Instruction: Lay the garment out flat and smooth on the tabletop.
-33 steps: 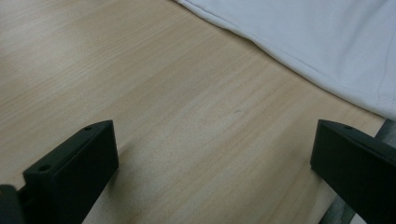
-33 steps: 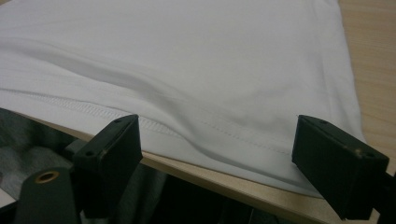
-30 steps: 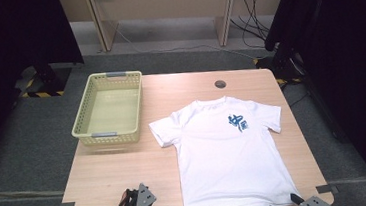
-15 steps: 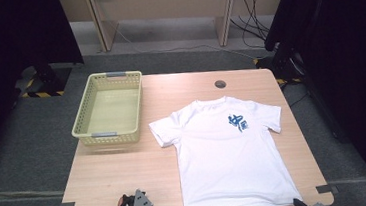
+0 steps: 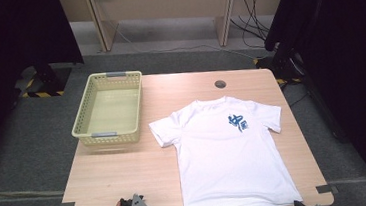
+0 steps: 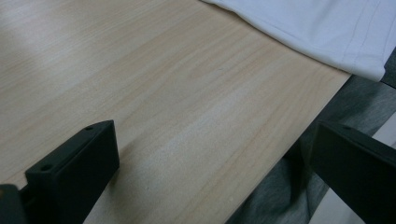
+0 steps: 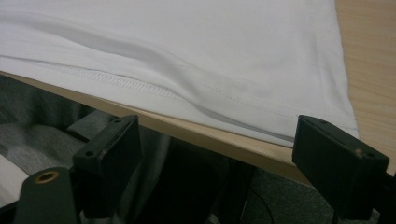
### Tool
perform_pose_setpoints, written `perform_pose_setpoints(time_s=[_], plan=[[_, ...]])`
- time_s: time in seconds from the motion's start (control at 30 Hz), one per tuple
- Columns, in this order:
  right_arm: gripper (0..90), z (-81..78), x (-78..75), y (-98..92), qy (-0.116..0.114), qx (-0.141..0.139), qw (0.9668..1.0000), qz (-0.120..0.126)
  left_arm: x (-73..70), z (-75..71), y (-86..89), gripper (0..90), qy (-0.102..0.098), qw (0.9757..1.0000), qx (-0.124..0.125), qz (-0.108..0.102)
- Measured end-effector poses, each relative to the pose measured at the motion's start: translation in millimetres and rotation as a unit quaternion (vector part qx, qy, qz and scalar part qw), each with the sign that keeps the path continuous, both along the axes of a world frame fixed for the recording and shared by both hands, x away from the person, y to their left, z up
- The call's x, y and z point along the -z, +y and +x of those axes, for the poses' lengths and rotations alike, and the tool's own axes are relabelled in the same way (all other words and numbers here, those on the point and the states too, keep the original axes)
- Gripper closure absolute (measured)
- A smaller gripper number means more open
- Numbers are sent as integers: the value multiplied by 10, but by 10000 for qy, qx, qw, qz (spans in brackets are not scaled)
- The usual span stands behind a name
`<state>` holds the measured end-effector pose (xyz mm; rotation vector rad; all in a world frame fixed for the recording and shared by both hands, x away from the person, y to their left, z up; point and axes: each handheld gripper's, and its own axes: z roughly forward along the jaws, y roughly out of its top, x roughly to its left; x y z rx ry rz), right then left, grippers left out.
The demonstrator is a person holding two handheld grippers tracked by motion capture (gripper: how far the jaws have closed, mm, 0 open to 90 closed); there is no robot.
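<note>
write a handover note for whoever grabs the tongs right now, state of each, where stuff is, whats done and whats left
Left tongs: open, empty, over bare table near the front edge, left of the shirt hem.
Right tongs: open, empty, just off the front edge, facing the hem.
White T-shirt: flat, face up, unfolded, hem at the front edge.
Yellow basket: empty, back left of the table.
Done: nothing visible. Left: probably grip the hem, fold, put in basket.

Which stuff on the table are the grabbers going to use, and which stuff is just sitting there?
For the job:
white T-shirt, spread flat
left gripper, open, over bare table
right gripper, open, at the shirt's hem

Just lying about, probably:
yellow basket, empty
cable hole in the table
</note>
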<state>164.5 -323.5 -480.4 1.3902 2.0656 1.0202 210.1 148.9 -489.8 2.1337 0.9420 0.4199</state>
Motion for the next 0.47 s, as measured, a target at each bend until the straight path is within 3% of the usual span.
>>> perform_pose_setpoints(time_s=[0.47], plan=[[163,8,1,-12,29,4,10000,44,4,-12,17,5,-39,9999,-5,93]])
